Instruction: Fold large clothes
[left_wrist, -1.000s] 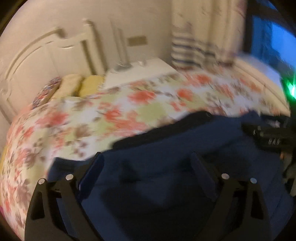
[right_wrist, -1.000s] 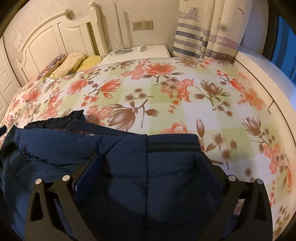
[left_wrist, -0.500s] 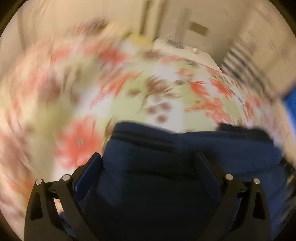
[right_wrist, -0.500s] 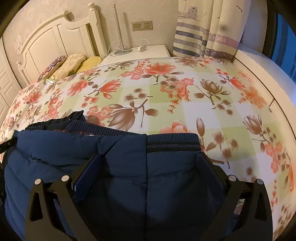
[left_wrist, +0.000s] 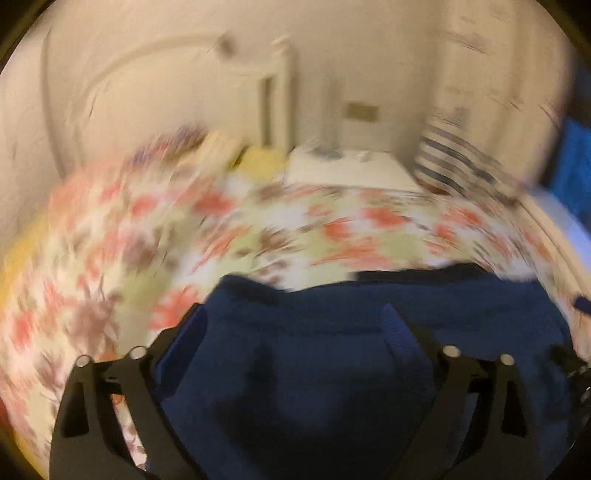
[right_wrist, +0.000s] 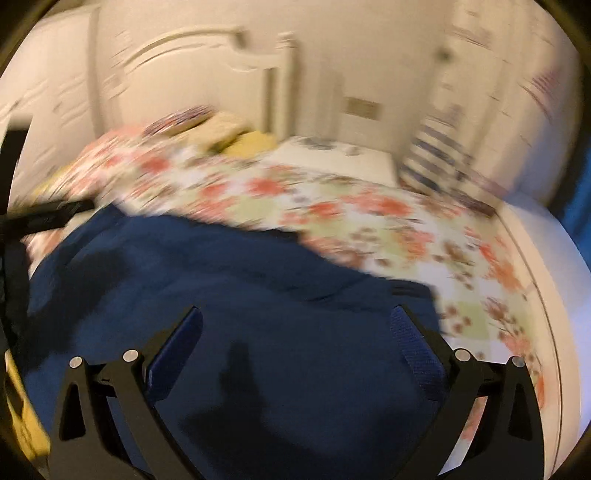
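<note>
Navy padded jacket (right_wrist: 258, 314) on floral-quilted bed (right_wrist: 369, 218); white headboard (right_wrist: 192, 70), nightstand (left_wrist: 347, 170). Left gripper (left_wrist: 295, 325), right gripper (right_wrist: 295, 325): jaws apart, both blurred.

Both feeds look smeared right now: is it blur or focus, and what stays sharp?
Left wrist view: motion blur smears the floral bedspread and headboard; the left tongs stay crisp. Right wrist view: same streaking over the navy jacket; the right tongs are sharp. Warm dim light and fisheye bending in both.

Both wrist views closely overlook the bed (left_wrist: 332, 229), facing the headboard (right_wrist: 207, 74).
</note>
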